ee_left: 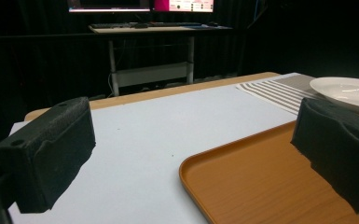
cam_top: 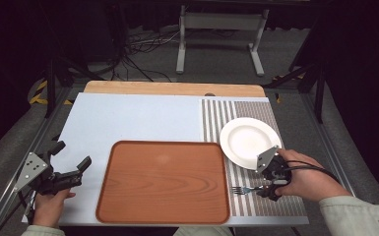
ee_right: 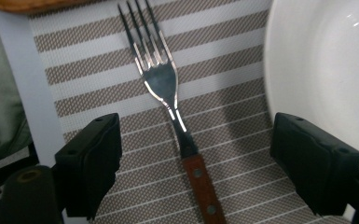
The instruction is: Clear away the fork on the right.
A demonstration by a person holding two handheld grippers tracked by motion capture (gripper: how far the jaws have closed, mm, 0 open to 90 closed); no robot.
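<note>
1. The fork (ee_right: 168,88) lies flat on the striped placemat (cam_top: 256,199) near the worktop's front right corner, its long axis running roughly parallel to the worktop's front edge.
2. Its tines point toward the wooden tray (cam_top: 163,182), and its handle points toward the worktop's right edge, under the right claw (cam_top: 268,189).
3. In the right gripper view the fork sits between the two black jaws, its handle running down the middle of the gap and the tines reaching out beyond the jaw tips.
4. The right claw stands wide open around the handle; neither pad touches the fork, so it holds nothing.
5. The fork has a shiny steel head with four tines and a slim neck, joined to a reddish-brown wooden handle with metal rivets.
6. The white plate (cam_top: 248,140) rests on the same placemat just behind the fork, toward the worktop's back edge.
7. The left claw (cam_top: 71,164) is at the worktop's front left corner, beside the tray, jaws spread wide with nothing between them.
</note>
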